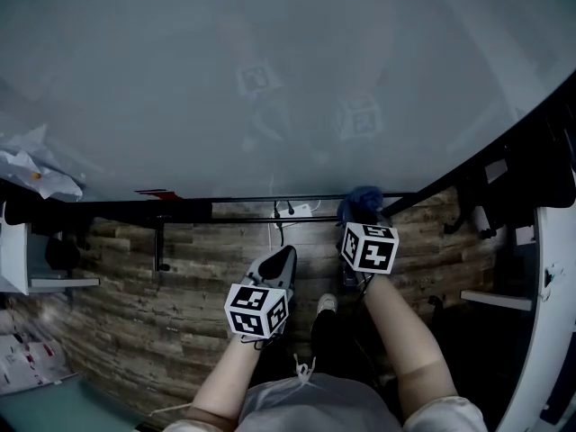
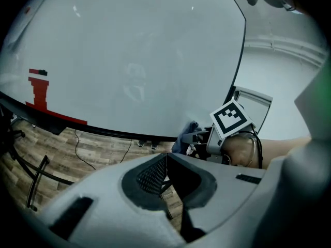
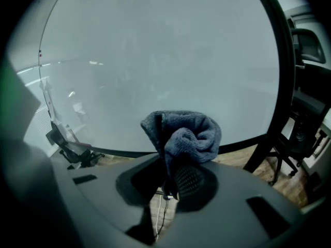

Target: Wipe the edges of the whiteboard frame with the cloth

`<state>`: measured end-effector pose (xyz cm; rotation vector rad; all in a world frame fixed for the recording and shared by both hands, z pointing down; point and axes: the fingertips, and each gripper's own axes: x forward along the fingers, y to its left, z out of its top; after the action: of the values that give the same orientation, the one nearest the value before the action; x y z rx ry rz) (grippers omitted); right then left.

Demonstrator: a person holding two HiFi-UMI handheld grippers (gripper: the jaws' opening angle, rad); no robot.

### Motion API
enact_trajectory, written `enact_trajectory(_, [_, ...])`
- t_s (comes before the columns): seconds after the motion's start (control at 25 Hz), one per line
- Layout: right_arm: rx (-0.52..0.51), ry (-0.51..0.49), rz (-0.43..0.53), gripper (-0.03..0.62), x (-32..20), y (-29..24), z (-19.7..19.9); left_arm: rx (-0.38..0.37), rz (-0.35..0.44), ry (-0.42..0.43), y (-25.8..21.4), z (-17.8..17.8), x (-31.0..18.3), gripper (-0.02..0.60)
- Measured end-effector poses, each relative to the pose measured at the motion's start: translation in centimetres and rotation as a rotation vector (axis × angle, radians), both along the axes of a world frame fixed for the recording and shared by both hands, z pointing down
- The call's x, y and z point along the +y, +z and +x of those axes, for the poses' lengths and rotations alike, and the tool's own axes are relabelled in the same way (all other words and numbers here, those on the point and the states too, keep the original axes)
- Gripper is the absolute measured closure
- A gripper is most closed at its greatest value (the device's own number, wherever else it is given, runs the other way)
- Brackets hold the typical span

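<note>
- The right gripper (image 3: 169, 179) is being pressed shut on a bunched blue cloth (image 3: 189, 134), and the cloth is being pinched so that most of it is bulging above the jaws.
- In the head view, the cloth is being held up at the black lower frame (image 1: 243, 203) of the whiteboard (image 1: 270, 79), a little right of the picture's centre.
- The left gripper (image 2: 165, 161) is being held with its jaws pressed together and nothing between them.
- In the head view, the left gripper is being carried below the frame, to the lower left of the right gripper and apart from the board.
- A wooden floor (image 1: 135, 313) is being shown beneath the frame, across the lower half of the head view.
</note>
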<state>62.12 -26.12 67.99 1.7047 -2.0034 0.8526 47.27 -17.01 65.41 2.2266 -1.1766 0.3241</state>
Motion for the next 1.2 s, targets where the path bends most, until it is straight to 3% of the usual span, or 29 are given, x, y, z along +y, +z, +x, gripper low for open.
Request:
enact_trajectory(0.4, [-0.002,-0.065,0.000,0.536,-0.4,-0.7,-10.0,0.015,0.013,-0.045,-1.1,-8.5,0.2,0.563])
enact_trajectory(0.96, [-0.005,-0.132,0.052,0.536,-1.1,-2.1,-26.4,0.029,0.036,-0.132,-1.6,-23.6,1.1,0.563])
enact_trajectory(1.2, [0.051,-0.163,0.088,0.536,-1.6,-2.6,-33.0,0.023,0.065,-0.182,-2.2,-29.8,2.3,0.563])
